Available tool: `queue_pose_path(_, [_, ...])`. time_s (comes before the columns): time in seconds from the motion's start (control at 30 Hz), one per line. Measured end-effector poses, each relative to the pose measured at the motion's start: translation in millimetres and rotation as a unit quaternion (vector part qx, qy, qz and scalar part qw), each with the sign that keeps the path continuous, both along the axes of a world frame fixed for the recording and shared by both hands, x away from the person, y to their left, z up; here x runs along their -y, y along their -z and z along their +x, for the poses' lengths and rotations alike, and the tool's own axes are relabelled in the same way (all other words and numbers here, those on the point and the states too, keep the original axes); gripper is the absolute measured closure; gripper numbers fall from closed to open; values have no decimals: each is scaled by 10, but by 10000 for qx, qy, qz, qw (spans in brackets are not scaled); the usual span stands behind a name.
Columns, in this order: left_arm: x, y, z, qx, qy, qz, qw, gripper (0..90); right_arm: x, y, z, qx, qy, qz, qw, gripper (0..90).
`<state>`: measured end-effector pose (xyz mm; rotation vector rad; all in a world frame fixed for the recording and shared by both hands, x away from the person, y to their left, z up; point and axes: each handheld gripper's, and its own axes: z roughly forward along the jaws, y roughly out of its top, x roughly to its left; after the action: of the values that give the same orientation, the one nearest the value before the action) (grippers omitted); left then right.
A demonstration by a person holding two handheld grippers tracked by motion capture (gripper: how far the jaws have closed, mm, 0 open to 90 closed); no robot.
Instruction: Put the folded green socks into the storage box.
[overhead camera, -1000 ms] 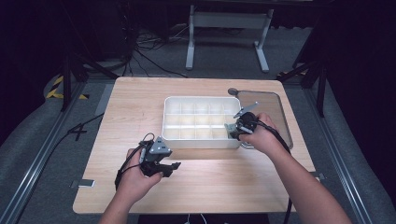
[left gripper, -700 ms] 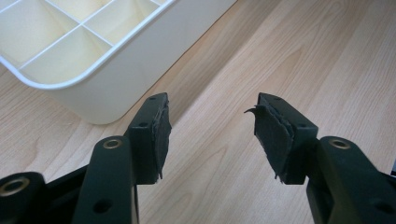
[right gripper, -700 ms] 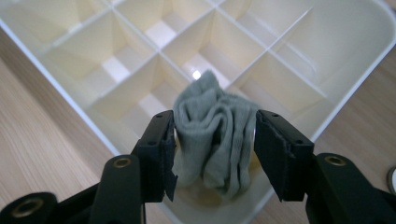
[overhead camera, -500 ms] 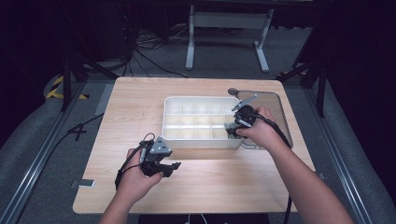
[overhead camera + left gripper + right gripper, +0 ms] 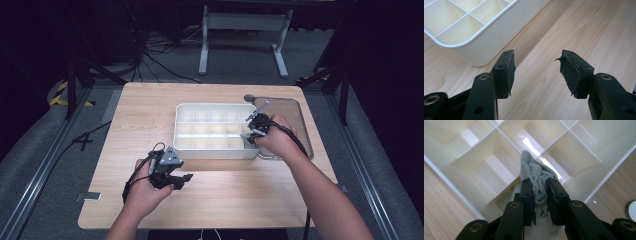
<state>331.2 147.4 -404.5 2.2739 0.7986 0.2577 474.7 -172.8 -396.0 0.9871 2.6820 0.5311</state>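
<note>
Now | right gripper (image 5: 540,185) just closed on cloth (image 5: 536,172) | left gripper (image 5: 536,62) agape

In the right gripper view, the lower part of the grey-green cloth (image 5: 537,176) is hidden behind the jaws of the right gripper (image 5: 540,202) that pinch it, so how far it reaches into the white divided box (image 5: 456,192) cannot be told. The box itself is cut off at the top and left edges there. A small round white thing (image 5: 631,210) just beside the box is cut off by the right edge. In the high view, the cloth inside the box is too small to make out, the person's right hand (image 5: 275,140) covering it. In the left gripper view, only one corner of the box (image 5: 481,42) shows.
</note>
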Motion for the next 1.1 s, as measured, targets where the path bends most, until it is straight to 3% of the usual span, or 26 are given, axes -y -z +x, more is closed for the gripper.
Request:
queue_pose_path(0.27, [10, 3, -1, 2, 27, 48, 10000, 463, -112, 145, 56, -383, -86, -460, 9982, 767])
queue_pose_path(0.43, [11, 9, 1, -12, 23, 53, 10000, 463, -103, 174, 110, -624, 88, -339, 9974, 766])
queue_pose_path(0.6, [3, 2, 7, 3, 22, 48, 10000, 462, -94, 181, 105, -625, 113, -270, 9976, 754])
queue_pose_path(0.73, [-13, -5, 17, 20, 34, 31, 10000, 462, -46, 164, 110, -682, 149, -83, 9975, 730])
queue_pose_path(0.77, [-18, -6, 20, 14, 29, 17, 10000, 462, -1, 130, 94, -700, 200, 141, 9972, 683])
queue_pose_path(0.83, [-23, -4, 24, 1, -4, -1, 10000, 462, 28, 104, 65, -665, 263, 292, 9970, 635])
queue_pose_path(0.93, [-24, 2, 23, 1, 1, 10, 10000, 461, 65, 70, 26, -584, 255, 410, 9971, 618])
queue_pose_path(1.1, [-34, 1, -4, -27, -13, -1, 10000, 460, 197, -100, -82, -315, 302, 924, 9948, 566])
